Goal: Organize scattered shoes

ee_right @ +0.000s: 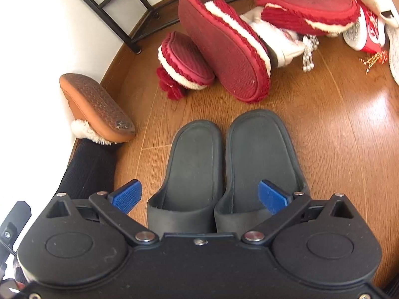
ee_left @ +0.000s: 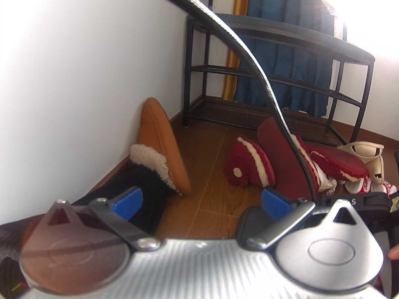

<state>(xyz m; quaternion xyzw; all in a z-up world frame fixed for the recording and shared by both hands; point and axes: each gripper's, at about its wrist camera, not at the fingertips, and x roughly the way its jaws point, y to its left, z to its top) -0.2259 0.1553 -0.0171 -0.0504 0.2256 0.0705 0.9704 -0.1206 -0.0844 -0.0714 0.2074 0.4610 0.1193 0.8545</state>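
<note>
Directly below right gripper (ee_right: 200, 198) — grey slides (ee_right: 219, 159), fingers spread.

A white wall (ee_left: 74, 74) fills the left of the frame above a glossy wooden plank floor (ee_right: 336, 124). In the upper right, a black metal rack (ee_left: 274, 57) stands before blue curtains (ee_left: 286, 37) edged gold, with bright window glare.

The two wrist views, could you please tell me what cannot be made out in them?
- Dark slides: toe ends hidden behind the right gripper, right wrist view.
- Brown slipper: its mate unseen in either view.
- White shoes: cut off by the right wrist frame edge.
- Shoe pile: partly hidden behind the cable, left wrist view.
</note>
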